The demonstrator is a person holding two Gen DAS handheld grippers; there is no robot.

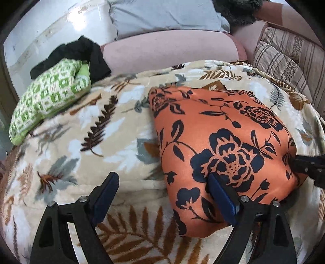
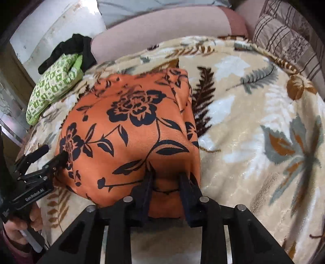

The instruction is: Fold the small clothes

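Both grippers are at the near edge of the orange floral garment (image 2: 130, 130), which I take as my landmark. From the right wrist view, my right gripper (image 2: 166, 178) has its two fingers (image 2: 147, 186) set fairly close, with a fold of the orange cloth bunched between them; it looks pinched, though the cloth hides the tips. That same view shows my left gripper (image 2: 51, 155) at the garment's left edge, one finger lying on the cloth and the other off it over the blanket, with the operator's hand (image 2: 24, 221) wrapped round the handle below. Only here can I read writing: "GenRobot.AI" in white on the left gripper's body.

From the left wrist view, my left gripper (image 1: 162, 182) is spread wide: its right finger (image 1: 221, 195) rests on the garment (image 1: 219, 146), the left one over the leaf-print blanket (image 1: 85, 130), nothing held. This view catches only a dark sliver of the right gripper (image 1: 310, 166) at the garment's right edge.

Going down in size: the blanket (image 2: 254, 113) lies under the garment; a pink sofa cushion (image 1: 168, 48) sits beyond it; a striped cushion (image 1: 288, 52) lies beyond and to the right. A grey pillow (image 1: 162, 16) shows fully only in the left view. Beyond and left of the garment lie a green checked cloth (image 1: 48, 97) and, touching it, a black cloth (image 1: 81, 50).
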